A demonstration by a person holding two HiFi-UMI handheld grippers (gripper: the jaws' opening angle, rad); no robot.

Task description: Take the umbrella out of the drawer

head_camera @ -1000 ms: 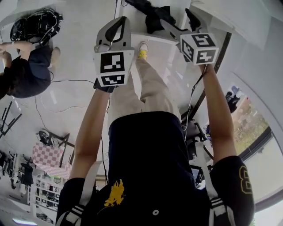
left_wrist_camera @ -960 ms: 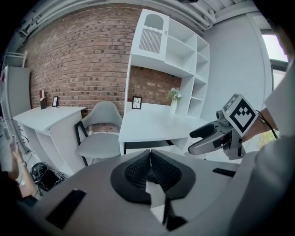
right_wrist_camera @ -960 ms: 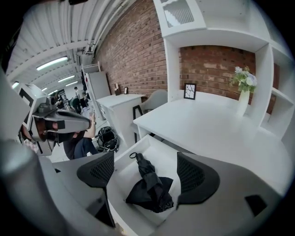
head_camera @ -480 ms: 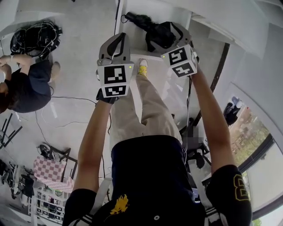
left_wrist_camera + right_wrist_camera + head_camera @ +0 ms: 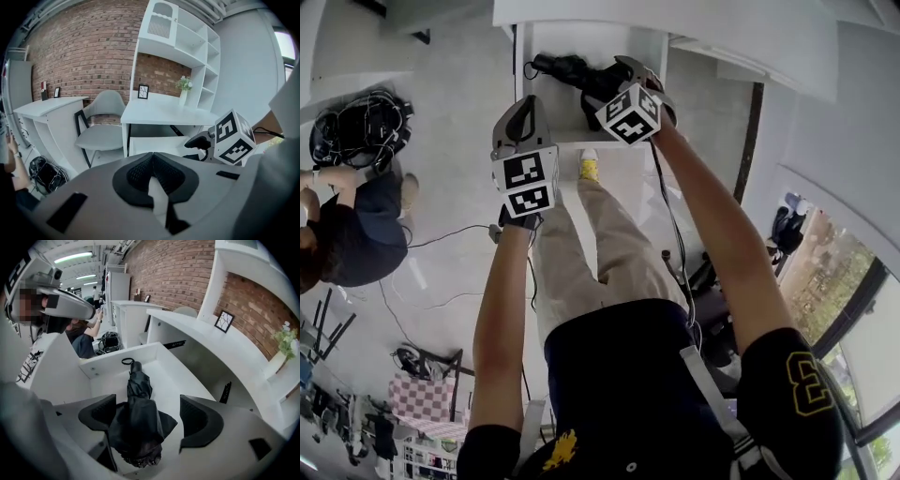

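Observation:
A folded black umbrella (image 5: pixel 136 413) lies lengthwise in the open white drawer (image 5: pixel 168 363), its strap loop at the far end. My right gripper (image 5: pixel 145 416) is open, lowered into the drawer with its jaws on either side of the umbrella's wide end. In the head view the umbrella (image 5: pixel 572 70) shows in the drawer (image 5: pixel 544 112) under my right gripper (image 5: pixel 623 80). My left gripper (image 5: pixel 523 141) hangs outside the drawer's front, to the left. Its jaws are pressed together with nothing between them, as the left gripper (image 5: pixel 153 171) view shows.
The drawer belongs to a white desk (image 5: pixel 159 110) with shelves above it and a grey chair (image 5: pixel 101 129) beside it. A person (image 5: pixel 342 220) sits on the floor to the left near a black cable bundle (image 5: pixel 352 127). My own legs stand before the drawer.
My right gripper has moved forward and down into the drawer, over the umbrella. The left gripper has shifted slightly forward too, and the head camera now looks further ahead.

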